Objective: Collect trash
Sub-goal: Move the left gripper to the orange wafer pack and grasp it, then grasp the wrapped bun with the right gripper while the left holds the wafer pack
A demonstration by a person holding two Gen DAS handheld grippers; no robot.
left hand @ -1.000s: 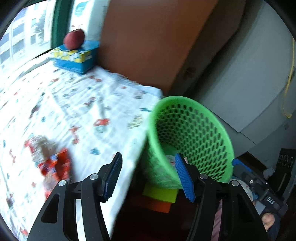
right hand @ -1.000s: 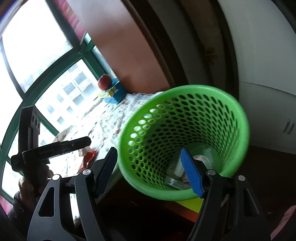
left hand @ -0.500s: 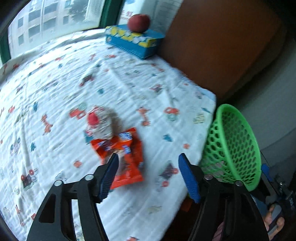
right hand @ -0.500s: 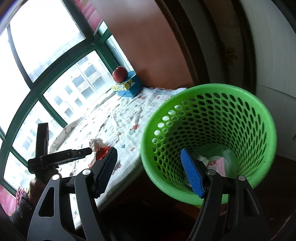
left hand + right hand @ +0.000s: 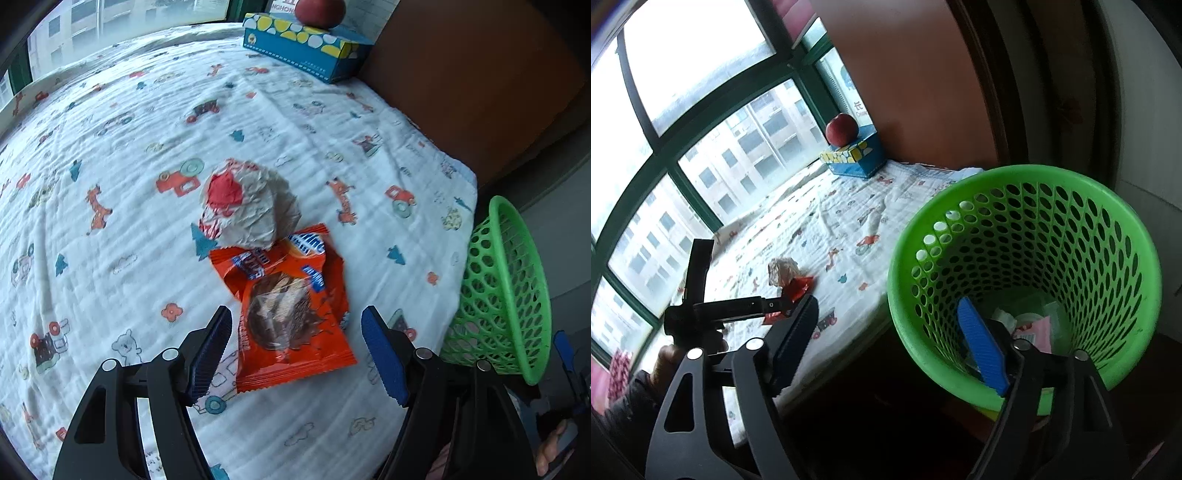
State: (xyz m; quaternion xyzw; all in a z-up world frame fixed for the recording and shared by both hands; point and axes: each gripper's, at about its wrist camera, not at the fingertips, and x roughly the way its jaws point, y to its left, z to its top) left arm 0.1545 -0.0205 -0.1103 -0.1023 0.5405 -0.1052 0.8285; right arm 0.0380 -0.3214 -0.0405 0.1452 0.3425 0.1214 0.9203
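1. Orange wrapper [image 5: 291, 306] lay flat on the printed cloth [image 5: 110, 221], just ahead of the left gripper [image 5: 295, 350] and roughly centred between its fingers, near end reaching in between the tips. Not touched yet.
2. Its long axis ran along the left gripper's pointing line, slightly skewed: far end tucked under the paper ball [image 5: 247, 206], near end toward the gripper. The jaws therefore spanned its short width.
3. Paper ball sat beyond the wrapper, touching or overlapping its far edge.
4. Left gripper: jaws opening, wide, nothing gripped. Angled steeply down at the cloth.
5. Right gripper [image 5: 886, 332]: jaws opening, empty. The right finger sat in front of the bin [image 5: 1027, 280] as seen by its camera, left finger outside the rim. Whether it touched the bin, I couldn't tell.
6. Bin stood off the cloth's edge, to the right of the left gripper, tilted, with some trash already inside.
7. Risks, as I judged them:
   - Thin flat film: the pads could slide over it or pinch the cloth with it, dragging the cloth off the edge.
   - Lifting the wrapper could roll the paper ball away, since it rested on the far end.
   - A grip on one corner only could let the wrapper slip out before the bin.
   - The tilted bin looked unsteady; a nudge from the right gripper might tip it or spill it.
8. Tissue box [image 5: 306, 44] with apple [image 5: 319, 11] on it sat well beyond, out of the way.
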